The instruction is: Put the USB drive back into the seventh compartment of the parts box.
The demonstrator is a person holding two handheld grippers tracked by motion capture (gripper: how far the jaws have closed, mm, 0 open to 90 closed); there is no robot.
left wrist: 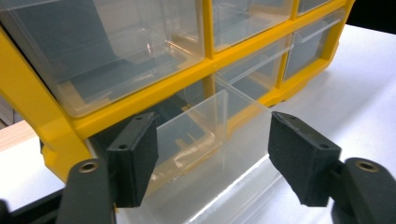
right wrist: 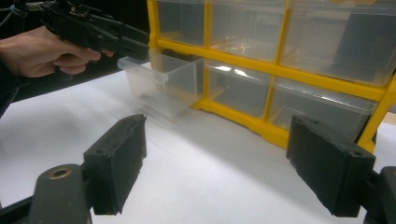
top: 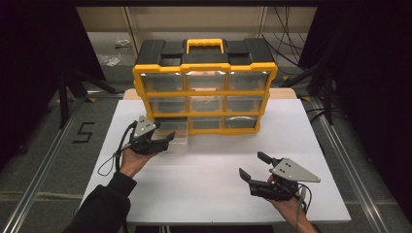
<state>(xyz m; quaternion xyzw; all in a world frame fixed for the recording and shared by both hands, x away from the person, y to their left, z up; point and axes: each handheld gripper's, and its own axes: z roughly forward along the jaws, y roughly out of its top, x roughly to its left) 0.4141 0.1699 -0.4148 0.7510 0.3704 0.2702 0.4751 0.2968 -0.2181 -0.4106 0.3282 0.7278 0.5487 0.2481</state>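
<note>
Straddling the pulled-out clear drawer (left wrist: 201,140), left gripper (left wrist: 212,154) gapes.

Yellow-and-black organiser (top: 204,53); clear drawer (top: 176,132); white table (top: 204,174).

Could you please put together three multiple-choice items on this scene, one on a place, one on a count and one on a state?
1. Which clear plastic drawer of the yellow and black drawer cabinet is pulled out?
A. top right
B. bottom left
C. middle centre

2. How many drawers does the cabinet's front show?
A. nine
B. six
C. twelve

3. How do the left gripper jaws stand?
A. clamped on the yellow carry handle
B. shut on nothing
C. open, one either side of the drawer front

Answers:
1 B, the high view shows it jutting onto the white table at the lower left.
2 A, three rows of three.
3 C, the left gripper view shows gaps between pads and drawer.
</note>
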